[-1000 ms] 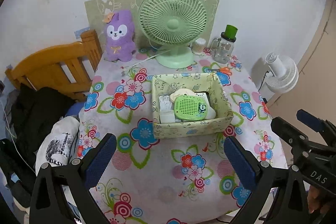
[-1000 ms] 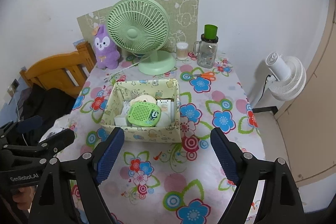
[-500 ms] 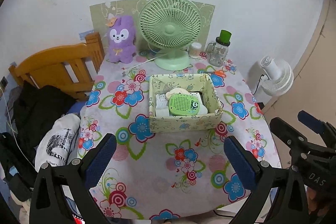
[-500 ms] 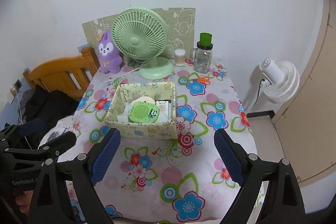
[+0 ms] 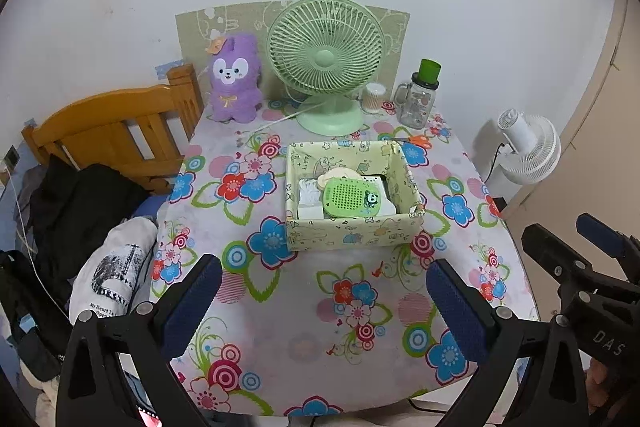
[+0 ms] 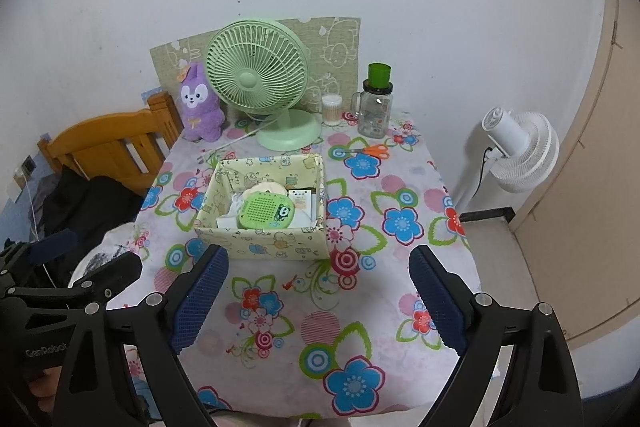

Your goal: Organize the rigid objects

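Green-topped gadget [image 5: 352, 195] lies piled with small items inside the paper box [image 5: 352, 237] at mid-table. Your left gripper [image 5: 318, 301] and right gripper [image 6: 318, 297] hang spread wide, empty, near the table's edge. Reaching in, you could crush the thin wall or snag neighbours.

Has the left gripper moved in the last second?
Yes. The left gripper has pulled back from the box: the box and green fan look smaller, and more tablecloth shows before its open jaws.
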Tool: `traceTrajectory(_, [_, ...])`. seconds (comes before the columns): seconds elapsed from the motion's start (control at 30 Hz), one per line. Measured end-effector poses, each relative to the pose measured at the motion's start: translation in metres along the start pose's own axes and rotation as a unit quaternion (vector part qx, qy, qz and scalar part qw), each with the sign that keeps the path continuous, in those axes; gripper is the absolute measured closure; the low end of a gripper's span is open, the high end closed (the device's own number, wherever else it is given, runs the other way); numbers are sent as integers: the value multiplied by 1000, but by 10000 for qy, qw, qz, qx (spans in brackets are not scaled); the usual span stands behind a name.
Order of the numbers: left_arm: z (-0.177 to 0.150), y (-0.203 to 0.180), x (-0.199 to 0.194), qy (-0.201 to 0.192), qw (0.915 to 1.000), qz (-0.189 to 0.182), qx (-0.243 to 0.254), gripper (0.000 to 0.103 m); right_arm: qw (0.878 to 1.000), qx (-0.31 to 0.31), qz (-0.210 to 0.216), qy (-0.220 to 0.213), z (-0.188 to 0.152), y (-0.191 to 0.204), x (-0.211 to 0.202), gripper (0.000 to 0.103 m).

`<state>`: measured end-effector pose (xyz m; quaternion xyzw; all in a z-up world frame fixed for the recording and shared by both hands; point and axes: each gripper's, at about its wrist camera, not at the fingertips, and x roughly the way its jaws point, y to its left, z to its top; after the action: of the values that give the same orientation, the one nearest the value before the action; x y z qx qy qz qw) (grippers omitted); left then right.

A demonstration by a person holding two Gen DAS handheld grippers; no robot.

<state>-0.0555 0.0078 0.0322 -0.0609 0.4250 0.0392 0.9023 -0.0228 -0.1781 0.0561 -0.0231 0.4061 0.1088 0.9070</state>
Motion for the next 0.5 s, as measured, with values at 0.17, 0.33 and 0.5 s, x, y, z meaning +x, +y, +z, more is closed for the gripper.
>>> traceTrajectory(0.17, [0, -3, 1, 39, 10000, 62, 53, 0, 10000, 13, -42, 35, -1, -1, 0, 9])
traceTrajectory(0.33, [-1, -3, 1, 50, 10000, 57, 59, 0, 10000, 14, -52, 36, -1, -2, 0, 9])
traceTrajectory(0.5, [-1, -3, 2, 47, 10000, 61, 62, 0, 10000, 23, -40, 36, -1, -2, 0, 9])
